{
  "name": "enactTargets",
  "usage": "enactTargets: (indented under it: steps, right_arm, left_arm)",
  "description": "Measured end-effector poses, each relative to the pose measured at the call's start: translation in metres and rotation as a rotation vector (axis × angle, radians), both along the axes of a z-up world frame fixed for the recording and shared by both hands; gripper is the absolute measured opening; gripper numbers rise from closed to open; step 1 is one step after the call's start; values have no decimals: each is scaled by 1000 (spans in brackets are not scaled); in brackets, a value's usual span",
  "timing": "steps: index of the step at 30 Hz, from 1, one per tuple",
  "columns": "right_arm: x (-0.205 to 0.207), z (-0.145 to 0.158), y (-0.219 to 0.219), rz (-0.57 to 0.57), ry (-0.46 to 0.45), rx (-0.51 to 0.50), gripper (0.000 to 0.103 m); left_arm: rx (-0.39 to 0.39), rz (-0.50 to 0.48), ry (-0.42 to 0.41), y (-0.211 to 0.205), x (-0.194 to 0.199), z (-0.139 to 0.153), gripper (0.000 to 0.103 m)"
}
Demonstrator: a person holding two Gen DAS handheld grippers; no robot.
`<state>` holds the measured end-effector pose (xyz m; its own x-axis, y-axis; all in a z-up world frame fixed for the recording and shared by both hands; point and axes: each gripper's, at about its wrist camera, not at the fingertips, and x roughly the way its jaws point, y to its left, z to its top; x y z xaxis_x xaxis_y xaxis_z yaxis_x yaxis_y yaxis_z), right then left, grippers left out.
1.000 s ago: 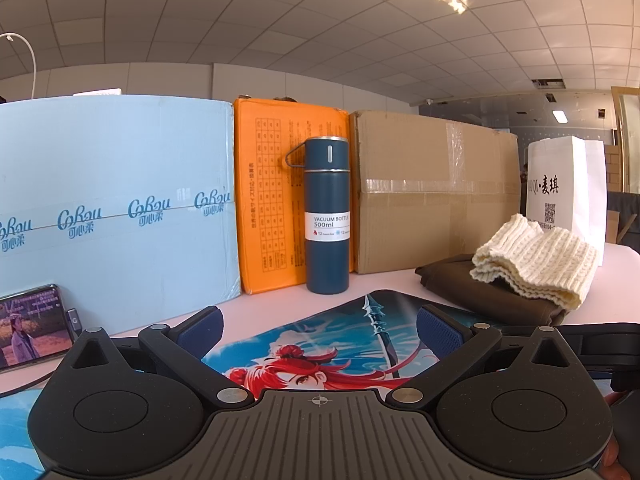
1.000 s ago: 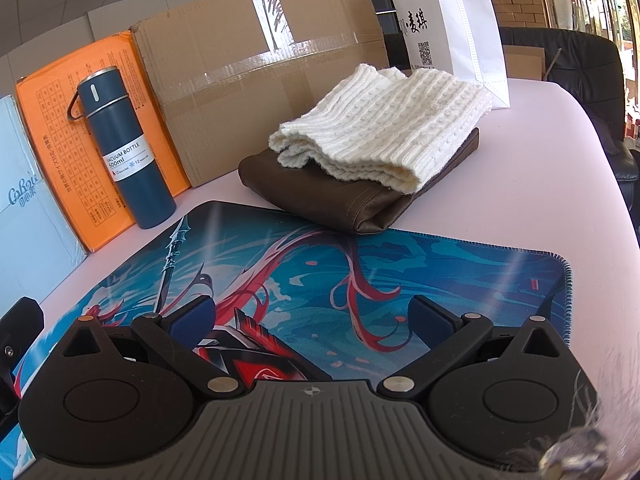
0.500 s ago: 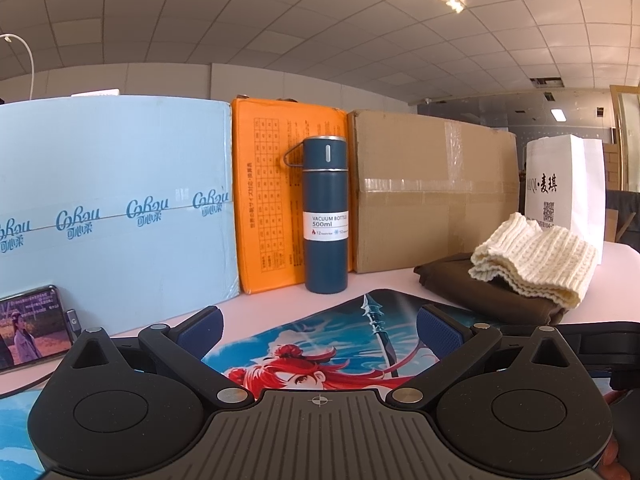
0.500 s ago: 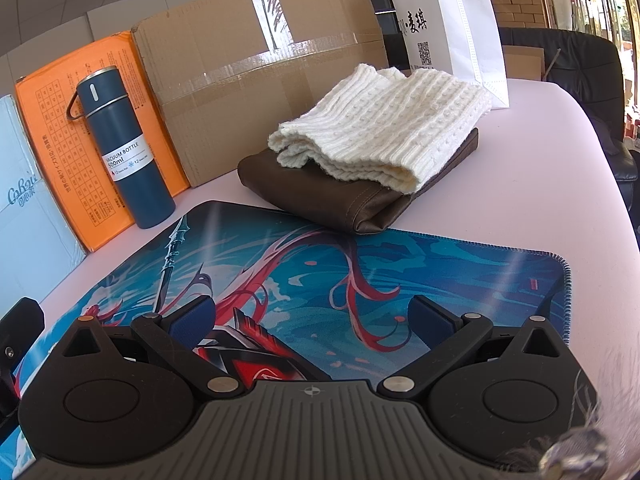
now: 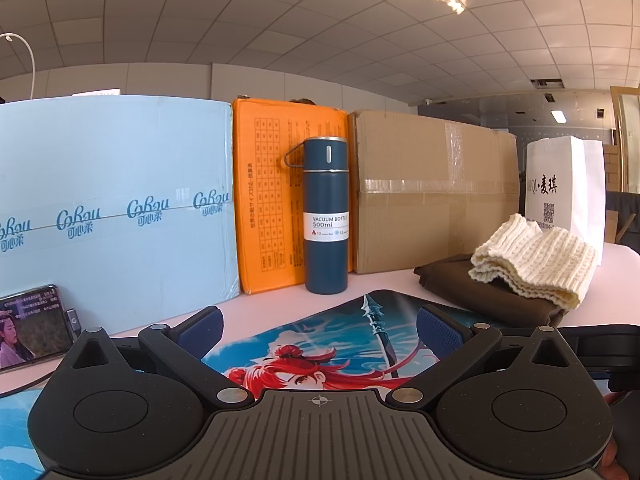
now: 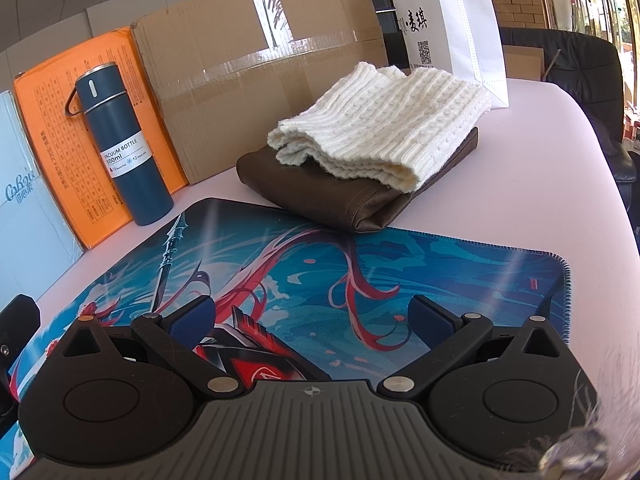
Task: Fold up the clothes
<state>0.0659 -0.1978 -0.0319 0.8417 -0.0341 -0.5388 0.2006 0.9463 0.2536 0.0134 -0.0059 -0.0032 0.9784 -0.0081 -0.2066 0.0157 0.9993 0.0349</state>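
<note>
At the far left a phone (image 5: 30, 326) leans against a pale blue box (image 5: 116, 200), its screen lit with a video. Next along stands an orange box (image 5: 272, 208), and in front of it a dark blue bottle (image 5: 326, 216) sits upright on the pink table (image 6: 540, 184). Behind and to the right runs a taped cardboard box (image 5: 432, 196).

Both tools sit low over the printed mat (image 6: 400, 264). The left gripper (image 5: 319, 328) has its blue pads spread wide with nothing between them, and the right gripper (image 6: 312, 318) is spread just the same, empty, above the mat's blue and red artwork.

Past the mat's far edge the folded clothes are stacked: a brown garment (image 6: 320, 196) lies flat on the table, its near corner touching or just overlapping the mat, and a cream knitted sweater (image 6: 384, 132) rests folded on top of it. Neither gripper touches the pile. Behind it, at the right end, a white paper bag (image 6: 444, 20) stands upright.
</note>
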Motion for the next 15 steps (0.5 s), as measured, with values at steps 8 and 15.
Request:
enactTargets:
  steps: [8, 15]
  right_arm:
    - [0, 0, 0, 0, 1, -1, 103]
    - [0, 0, 0, 1, -1, 2, 103]
  left_arm:
    - [1, -6, -15, 0, -2, 1, 103]
    - [-10, -15, -30, 1, -5, 2, 103]
